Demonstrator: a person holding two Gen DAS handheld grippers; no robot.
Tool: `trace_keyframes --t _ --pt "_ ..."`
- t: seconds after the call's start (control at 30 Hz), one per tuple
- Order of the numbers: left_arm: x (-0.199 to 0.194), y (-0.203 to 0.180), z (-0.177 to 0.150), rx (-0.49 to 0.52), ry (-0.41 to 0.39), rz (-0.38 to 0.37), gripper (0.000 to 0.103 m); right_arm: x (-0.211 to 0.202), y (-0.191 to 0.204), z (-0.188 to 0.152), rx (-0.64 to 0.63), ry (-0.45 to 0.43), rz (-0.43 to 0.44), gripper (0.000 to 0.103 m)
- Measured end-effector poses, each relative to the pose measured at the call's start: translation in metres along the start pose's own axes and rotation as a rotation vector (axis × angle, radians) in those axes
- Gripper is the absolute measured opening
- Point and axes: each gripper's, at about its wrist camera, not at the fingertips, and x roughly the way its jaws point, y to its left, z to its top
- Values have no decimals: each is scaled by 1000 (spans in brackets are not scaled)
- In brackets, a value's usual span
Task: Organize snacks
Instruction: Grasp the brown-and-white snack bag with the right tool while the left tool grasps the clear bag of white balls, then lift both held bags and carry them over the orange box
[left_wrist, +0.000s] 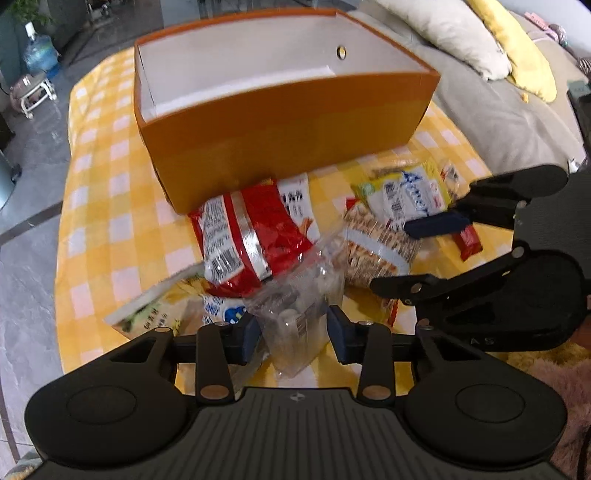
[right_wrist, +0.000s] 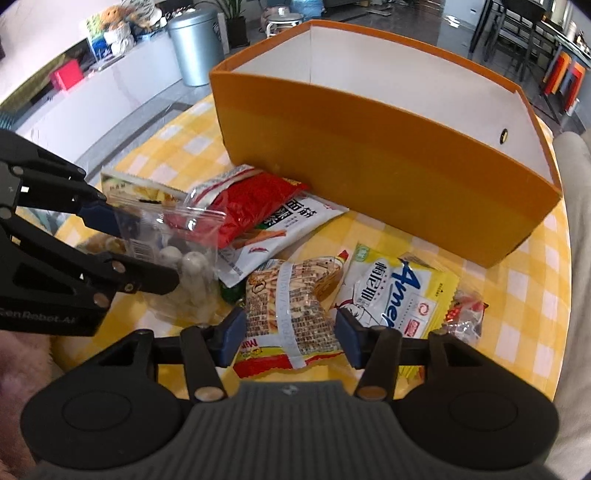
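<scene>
An orange box (left_wrist: 280, 125) with a white inside stands on the yellow checked table; it also shows in the right wrist view (right_wrist: 391, 162). Snack packs lie in front of it. My left gripper (left_wrist: 291, 330) is around a clear bag of white candies (left_wrist: 295, 314), also seen in the right wrist view (right_wrist: 184, 251), with its jaws close on both sides. My right gripper (right_wrist: 290, 332) is open around a tan biscuit pack (right_wrist: 291, 310), which the left wrist view (left_wrist: 373, 247) shows too. A red pack (left_wrist: 251, 240) lies between them.
A yellow and white pack (right_wrist: 399, 295) and a small red wrapped sweet (right_wrist: 465, 310) lie right of my right gripper. A white pack with black print (right_wrist: 291, 229) and a green pack (left_wrist: 147, 310) lie nearby. A sofa with cushions (left_wrist: 461, 40) is beyond the table.
</scene>
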Motion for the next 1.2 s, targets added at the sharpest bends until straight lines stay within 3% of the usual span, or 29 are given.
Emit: trace_keyframes --t 0.37,0.5,0.53,0.83,1.2 --pt "13 -3 3 -15 11 -44 40 15 2 1 -17 24 3 53" --pt "11 -5 3 -52 11 -104 19 14 2 1 -17 21 1 44" --pt "11 -7 3 -53 10 -108 19 13 1 1 -15 20 0 41" --pt "-11 -13 1 -63 -45 -57 18 -3 0 -4 47 21 13 36" --pt "-58 -17 0 -96 -103 6 18 -65 5 -12 121 -87 11 35"
